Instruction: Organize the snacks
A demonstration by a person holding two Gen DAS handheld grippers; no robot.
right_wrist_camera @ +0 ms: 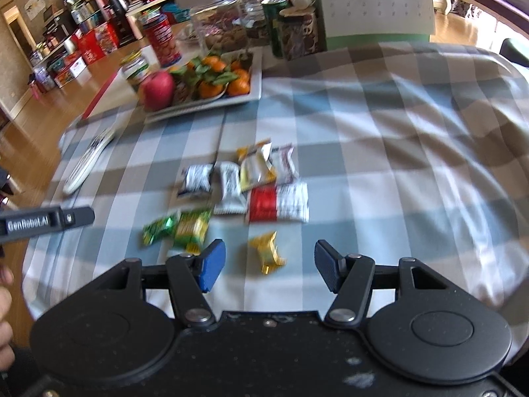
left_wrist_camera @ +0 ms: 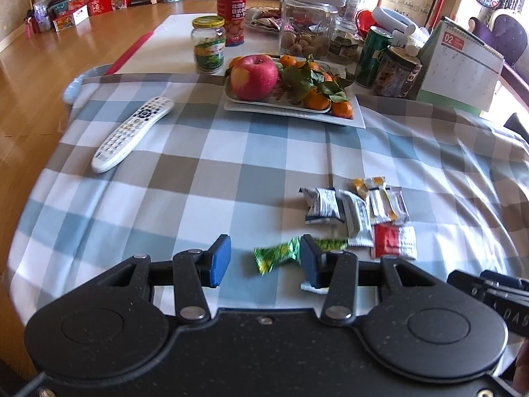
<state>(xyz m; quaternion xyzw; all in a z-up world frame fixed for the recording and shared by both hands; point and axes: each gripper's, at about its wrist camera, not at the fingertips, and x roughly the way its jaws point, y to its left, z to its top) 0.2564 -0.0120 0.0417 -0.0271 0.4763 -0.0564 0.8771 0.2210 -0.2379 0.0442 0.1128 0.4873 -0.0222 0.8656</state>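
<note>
Several small snack packets lie in a loose cluster on the checked tablecloth (left_wrist_camera: 198,172): black-and-white ones (left_wrist_camera: 322,205), an orange-white one (left_wrist_camera: 380,200), a red-and-white one (left_wrist_camera: 393,241) and a green one (left_wrist_camera: 281,254). My left gripper (left_wrist_camera: 264,263) is open just above the cloth, the green packet lying between its fingers, next to the right one. In the right wrist view the same cluster shows: red-and-white packet (right_wrist_camera: 277,203), green packets (right_wrist_camera: 178,230), and a gold candy (right_wrist_camera: 267,251). My right gripper (right_wrist_camera: 269,269) is open with the gold candy lying between its fingers.
A white plate (left_wrist_camera: 297,112) with an apple (left_wrist_camera: 253,77) and tangerines (left_wrist_camera: 317,97) stands behind the snacks. A remote (left_wrist_camera: 132,134) lies at the left. Jars, cans (left_wrist_camera: 372,56) and a desk calendar (left_wrist_camera: 459,69) crowd the far edge. The left gripper's body shows in the right wrist view (right_wrist_camera: 43,223).
</note>
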